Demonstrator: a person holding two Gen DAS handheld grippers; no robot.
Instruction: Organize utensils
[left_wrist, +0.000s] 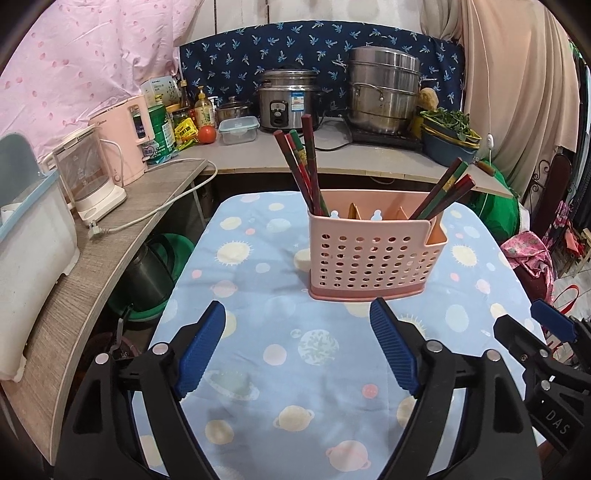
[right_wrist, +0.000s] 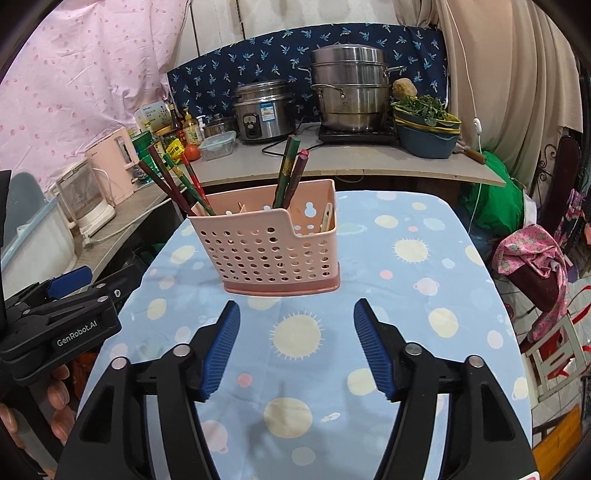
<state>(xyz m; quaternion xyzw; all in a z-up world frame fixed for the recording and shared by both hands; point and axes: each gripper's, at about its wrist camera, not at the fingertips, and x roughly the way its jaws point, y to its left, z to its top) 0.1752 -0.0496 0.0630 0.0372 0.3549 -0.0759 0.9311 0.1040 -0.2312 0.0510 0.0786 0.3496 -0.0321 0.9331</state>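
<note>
Through my left wrist view, I am holding my left tool (left_wrist: 297, 314) spread wide and empty, short of the pink utensil holder (left_wrist: 373, 254) standing slightly right of its axis on the worktop (left_wrist: 258, 369). Through my right wrist view, my right tool (right_wrist: 296, 314) is gaping empty too, the holder slightly left; chopsticks (right_wrist: 177, 182) are leaning upward and outward. Neither tool looks clearly nearer.

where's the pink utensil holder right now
The pink utensil holder stands upright on the blue planet-print tablecloth, just beyond both open grippers, with chopsticks sticking out of its end compartments.
</note>
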